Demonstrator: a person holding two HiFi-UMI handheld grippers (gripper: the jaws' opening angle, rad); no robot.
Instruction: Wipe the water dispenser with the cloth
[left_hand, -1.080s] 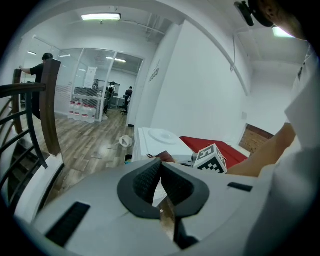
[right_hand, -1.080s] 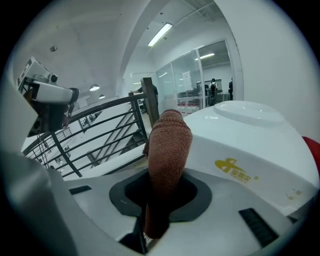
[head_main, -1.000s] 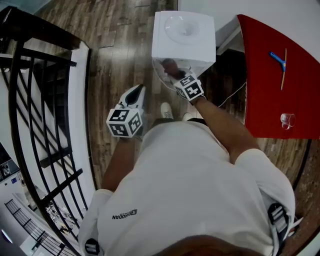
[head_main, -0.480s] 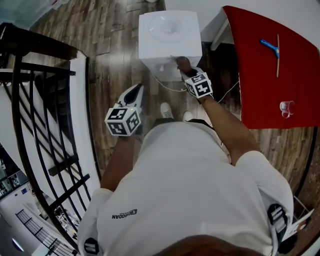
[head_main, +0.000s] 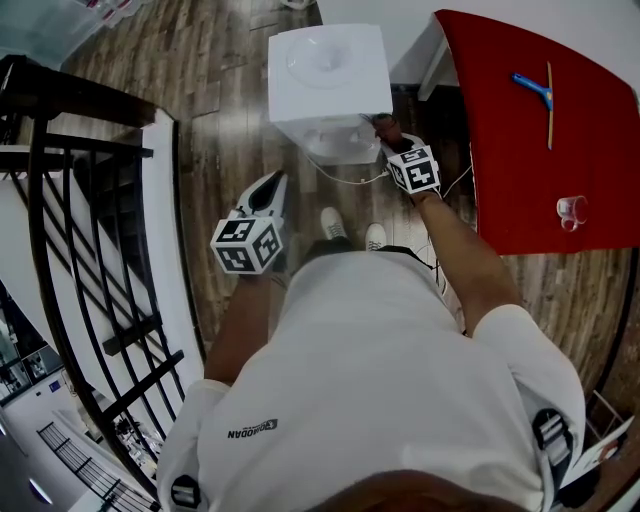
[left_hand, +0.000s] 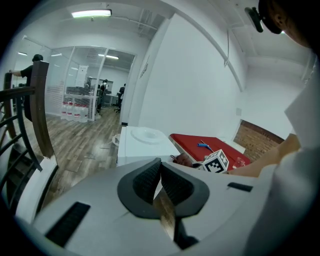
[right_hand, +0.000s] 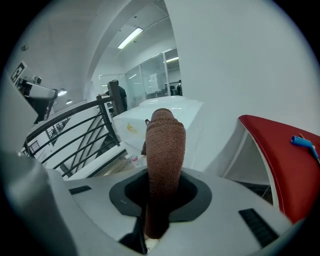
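Note:
The white water dispenser stands on the wood floor ahead of me, its round top recess empty; it also shows in the left gripper view and the right gripper view. My right gripper is shut on a brown cloth, holding it against the dispenser's front right corner. The cloth shows as a dark wad beside the marker cube. My left gripper hangs shut and empty to the left, well short of the dispenser; its jaws meet in the left gripper view.
A red table stands right of the dispenser, with a blue-handled tool and a glass on it. A black stair railing runs along the left. A thin cord hangs in front of the dispenser.
My right gripper with the cloth has moved from the dispenser's front face, up and to the right, to its front right corner. The left gripper has stayed put.

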